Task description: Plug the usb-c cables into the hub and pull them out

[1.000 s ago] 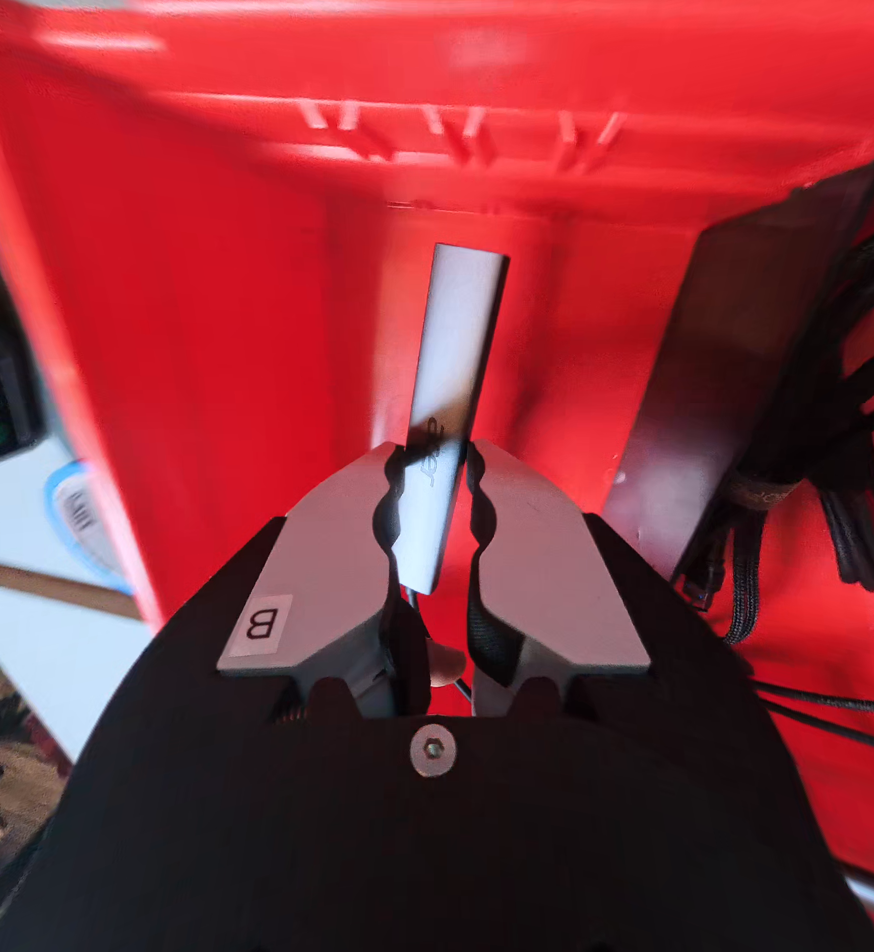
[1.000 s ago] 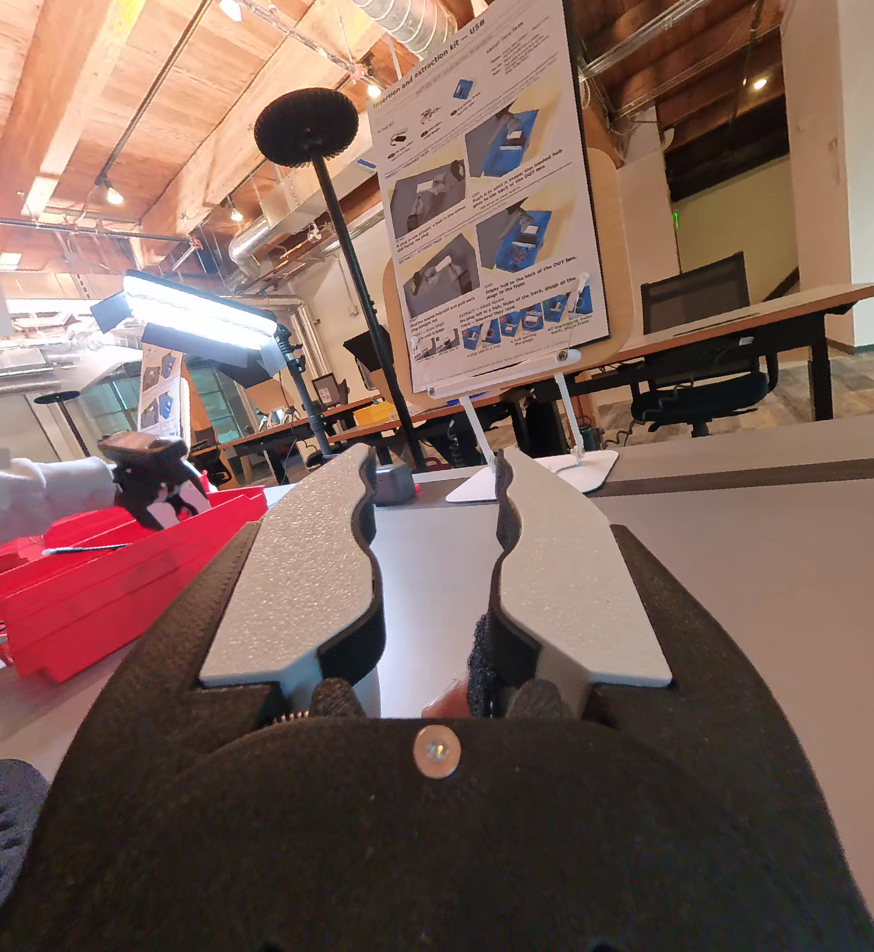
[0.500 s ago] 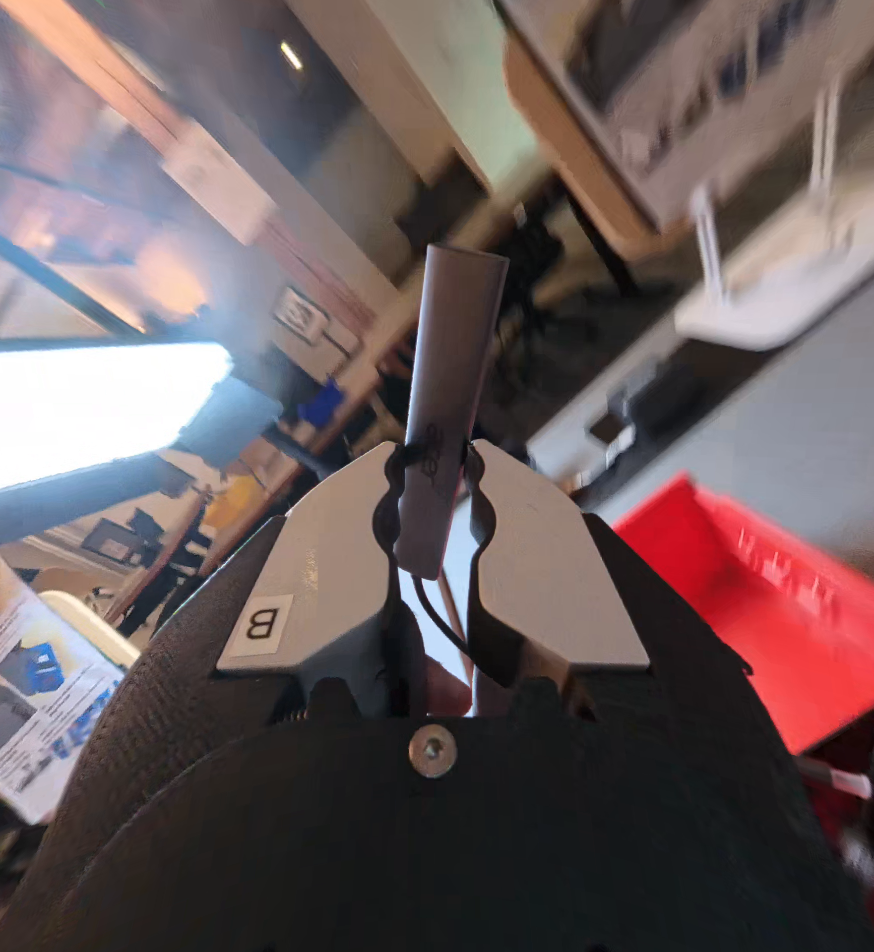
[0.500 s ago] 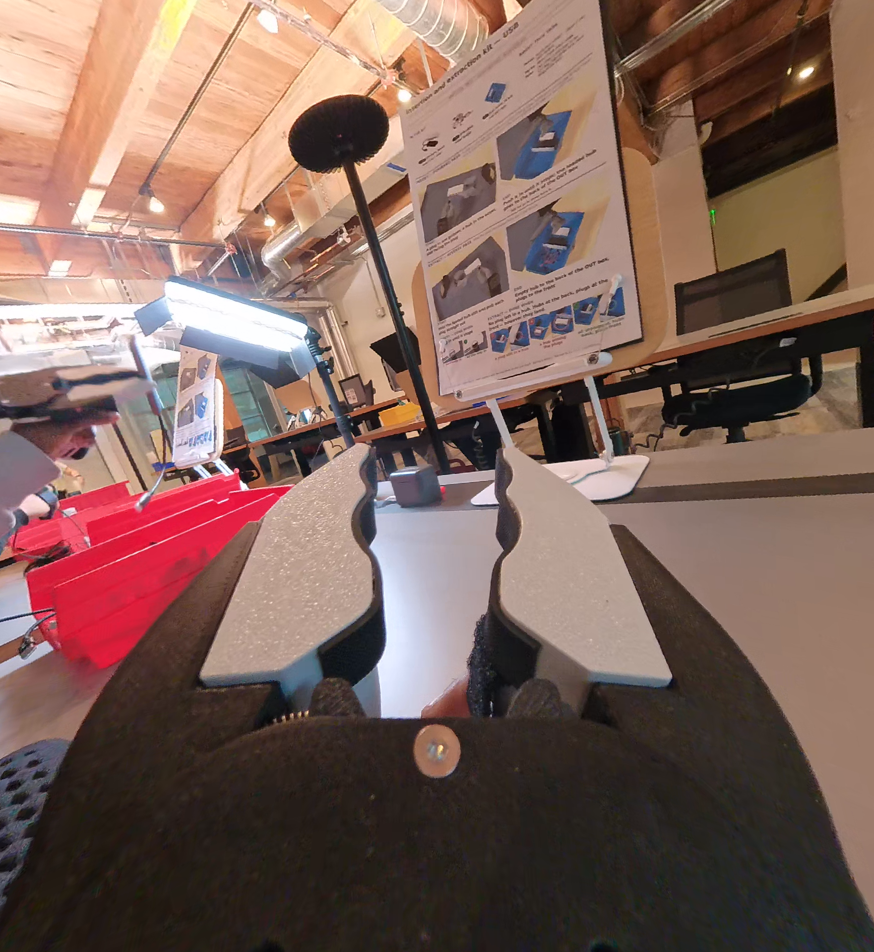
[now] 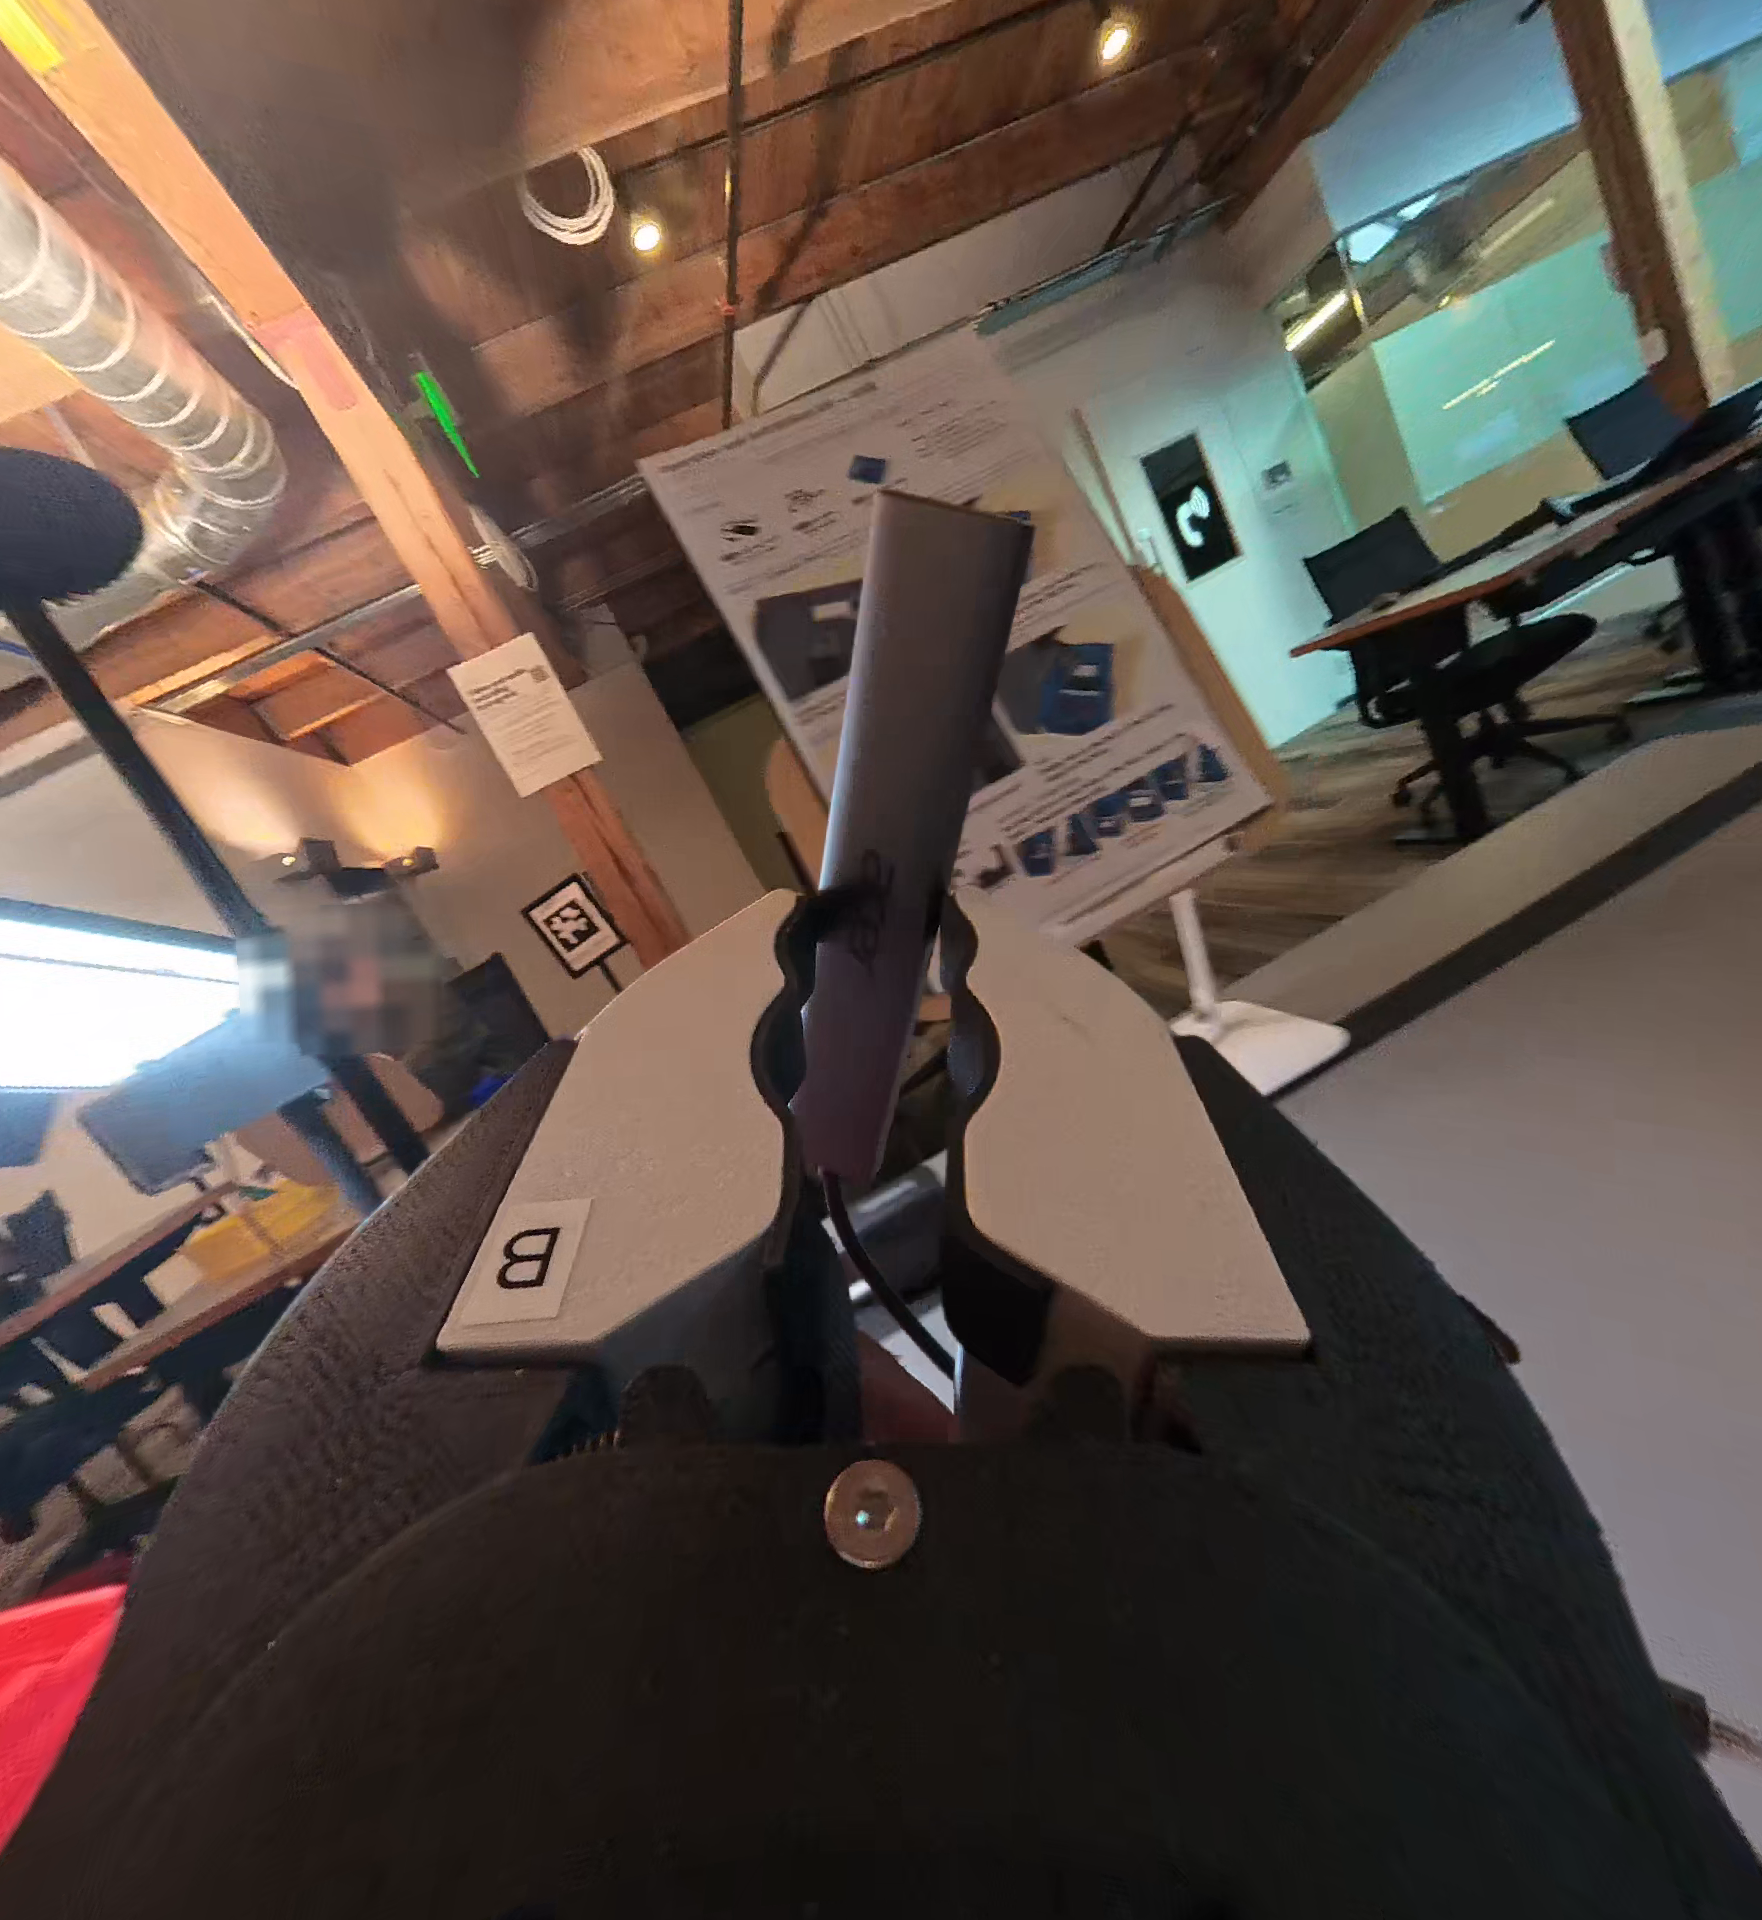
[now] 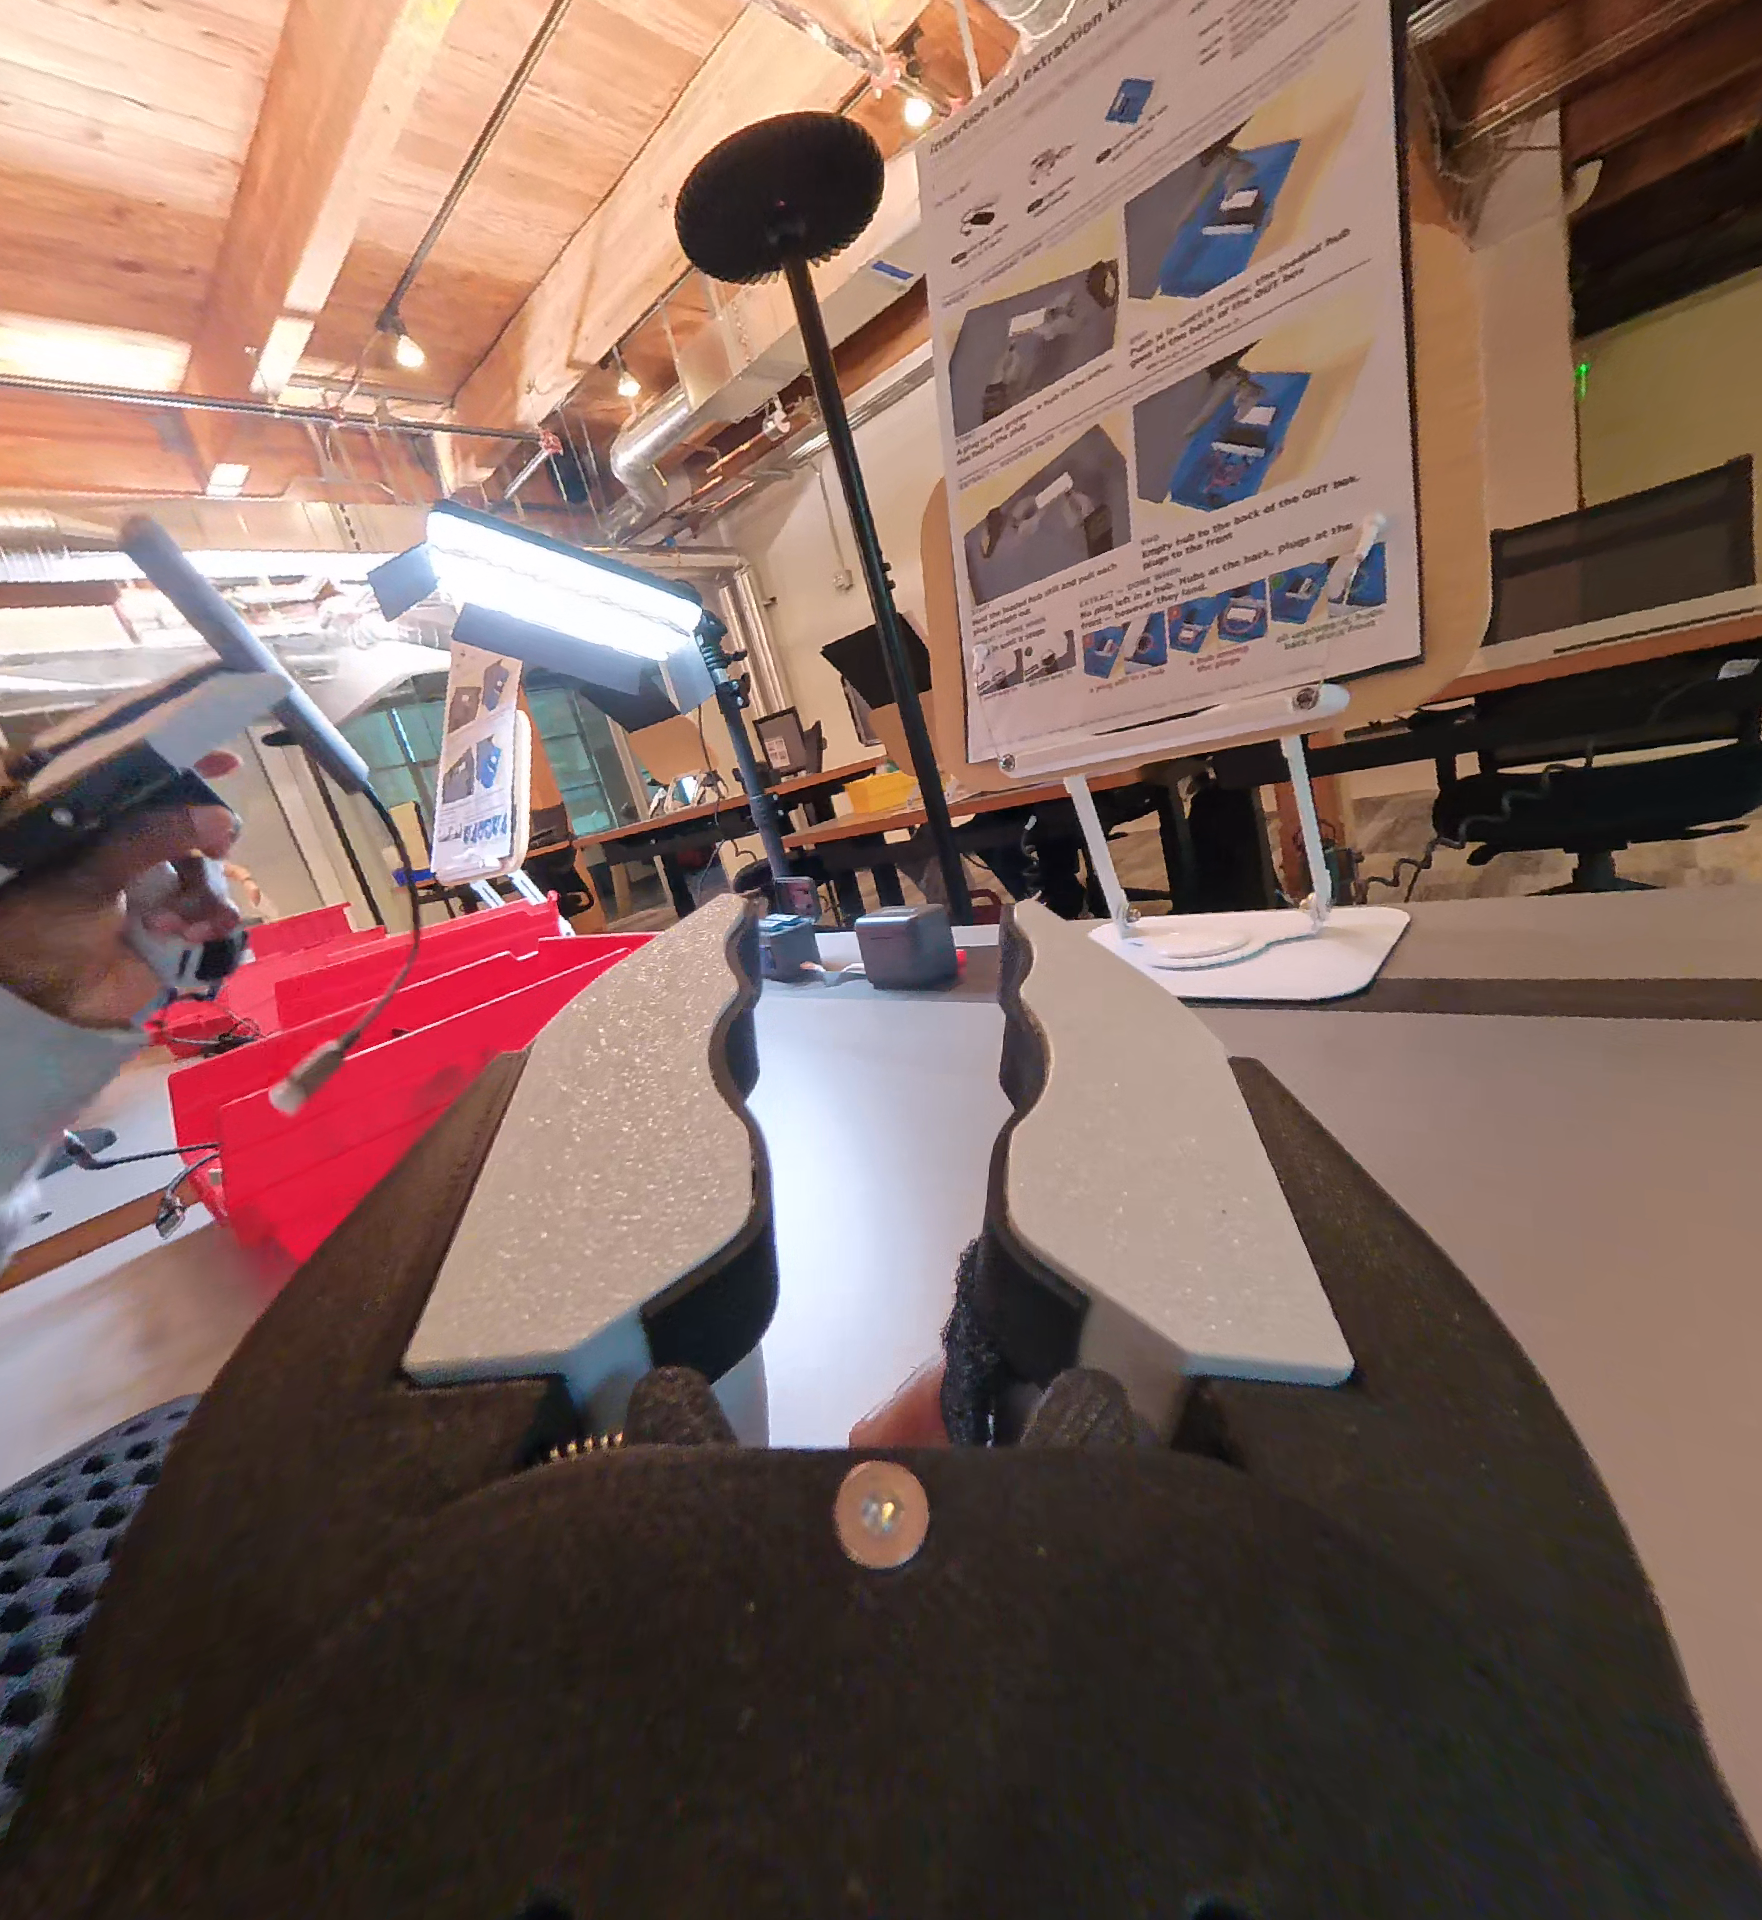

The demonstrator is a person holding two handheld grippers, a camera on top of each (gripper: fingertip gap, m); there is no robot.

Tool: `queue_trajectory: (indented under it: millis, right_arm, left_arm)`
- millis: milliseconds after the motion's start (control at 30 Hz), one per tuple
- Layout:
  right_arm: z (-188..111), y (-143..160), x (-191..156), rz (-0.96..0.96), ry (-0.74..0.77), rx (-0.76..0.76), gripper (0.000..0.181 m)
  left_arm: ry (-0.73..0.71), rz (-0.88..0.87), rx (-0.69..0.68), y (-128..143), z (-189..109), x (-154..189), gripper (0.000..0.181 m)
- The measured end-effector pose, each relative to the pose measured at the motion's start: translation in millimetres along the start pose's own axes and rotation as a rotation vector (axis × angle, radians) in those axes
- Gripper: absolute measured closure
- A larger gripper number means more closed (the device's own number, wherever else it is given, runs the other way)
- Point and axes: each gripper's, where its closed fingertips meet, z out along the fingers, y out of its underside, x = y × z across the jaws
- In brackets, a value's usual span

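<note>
an open-plan office doubling as a lab: desks [image 6: 1635, 644] and office chair [image 6: 1604, 790] at right, exposed timber ceiling [image 6: 129, 156] upper left, studio light panel [image 6: 565, 592] centre left, instruction poster [image 6: 1168, 364] upper right.

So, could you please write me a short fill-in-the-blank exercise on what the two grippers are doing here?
1. The left gripper is shut on the grey ____.
2. The right gripper is open and holds ____.
3. The hub's short cable hangs above the ____ bin.

Missing words: hub; nothing; red
</note>
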Motion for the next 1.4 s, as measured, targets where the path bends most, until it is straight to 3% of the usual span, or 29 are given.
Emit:
queue_trajectory:
  millis: [33,233,333,500,667,767,833,933,1067,1133,1200,1267,1400]
  right_arm:
    - [0.1,-0.1,-0.2,0.008,-0.004,0.001,0.138]
    - [2.0,-0.6,-7.0,0.043,-0.041,-0.004,0.139]
    - [6.9,-6.7,-28.0,0.061,-0.135,-0.021,0.138]
    - [20.0,-10.9,-100.6,0.115,-0.422,-0.184,0.134]
    - [39.9,17.3,-126.6,0.018,-0.408,-0.417,0.135]
    - [47.7,27.4,-134.1,-0.035,-0.412,-0.457,0.145]
    - [52.0,31.3,-129.3,-0.103,-0.373,-0.464,0.167]
    - [48.9,30.6,-117.2,-0.259,-0.358,-0.445,0.171]
    - [31.0,15.2,-122.0,-0.476,-0.509,-0.340,0.171]
    - [18.4,12.4,-132.2,-0.663,-0.618,-0.302,0.171]
    - [11.5,16.1,-135.4,-0.837,-0.670,-0.317,0.171]
    - [5.8,20.2,-137.8,-0.943,-0.719,-0.335,0.171]
    - [0.9,23.9,-128.5,-1.025,-0.718,-0.372,0.169]
  left_arm:
    - [0.012,-0.014,0.005,2.1,-0.1,18.9,0.158]
    - [0.089,-0.086,0.046,11.3,0.5,113.1,0.158]
    - [0.118,-0.120,0.063,11.3,0.6,143.9,0.158]
    - [0.093,0.194,0.029,19.2,1.8,173.6,0.158]
    - [0.127,0.342,0.004,30.3,-0.1,191.2,0.158]
    - [0.140,0.427,-0.003,32.7,-1.1,198.0,0.158]
    - [0.166,0.459,0.009,32.5,-2.2,205.2,0.158]
    - [0.290,0.368,0.012,33.6,-5.0,215.2,0.157]
    - [0.532,-0.036,0.140,3.8,-20.8,218.8,0.144]
    - [0.648,-0.125,0.114,2.4,-23.8,220.4,0.138]
    - [0.767,-0.050,0.053,11.8,-28.4,232.2,0.140]
    - [0.783,0.085,0.044,18.7,-28.3,238.0,0.160]
    - [0.802,0.171,0.057,21.4,-28.8,245.8,0.167]
